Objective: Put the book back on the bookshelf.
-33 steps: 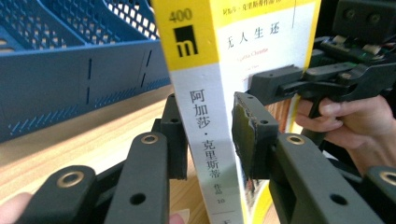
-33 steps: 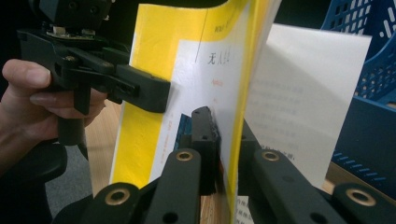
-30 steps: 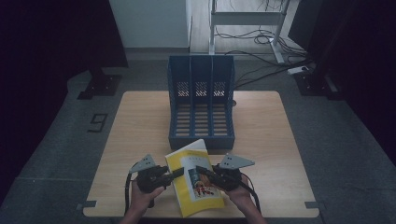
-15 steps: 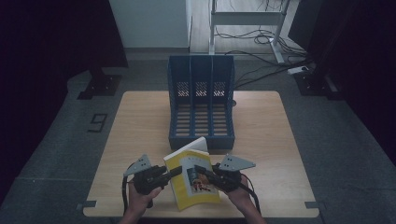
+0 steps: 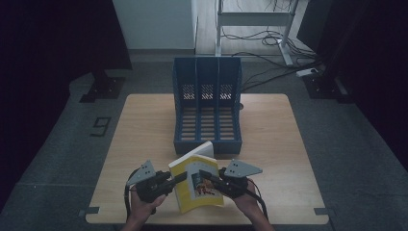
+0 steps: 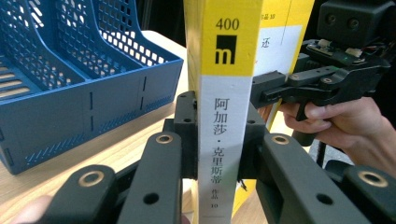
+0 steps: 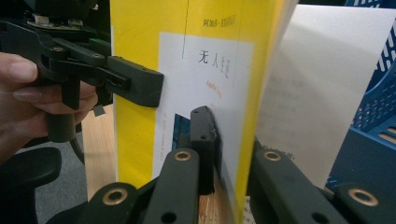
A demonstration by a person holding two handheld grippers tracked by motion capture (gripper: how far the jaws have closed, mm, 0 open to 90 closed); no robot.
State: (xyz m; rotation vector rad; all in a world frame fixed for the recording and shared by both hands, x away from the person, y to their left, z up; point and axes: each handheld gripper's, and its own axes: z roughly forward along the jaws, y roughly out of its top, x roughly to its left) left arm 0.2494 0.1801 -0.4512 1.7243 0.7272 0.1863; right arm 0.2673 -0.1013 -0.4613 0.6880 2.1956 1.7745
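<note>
At the lower left of the high view our left gripper [image 5: 179, 178] has its fingers clamped on the spine of the yellow book [image 5: 197, 185]; in the left gripper view the two pads press the white and yellow spine [image 6: 223, 116] from either side. Left of that hand the wooden surface [image 5: 144, 125] is bare up to its left edge, so there we have open room.

The book stands tilted at lower centre, close to the near edge of the surface and just in front of the blue file rack [image 5: 208, 113], whose front lip lies next to the book's top corner. The rack's slots run toward the far edge.

At lower right our right gripper [image 5: 206, 175] has its fingers closed on the front cover; the right gripper view shows one finger [image 7: 203, 140] flat on the cover, the other behind it, white pages fanning beyond. Right of this hand the surface lies free to its right edge.

We count one book, one rack with three compartments, two grippers, two hands.
</note>
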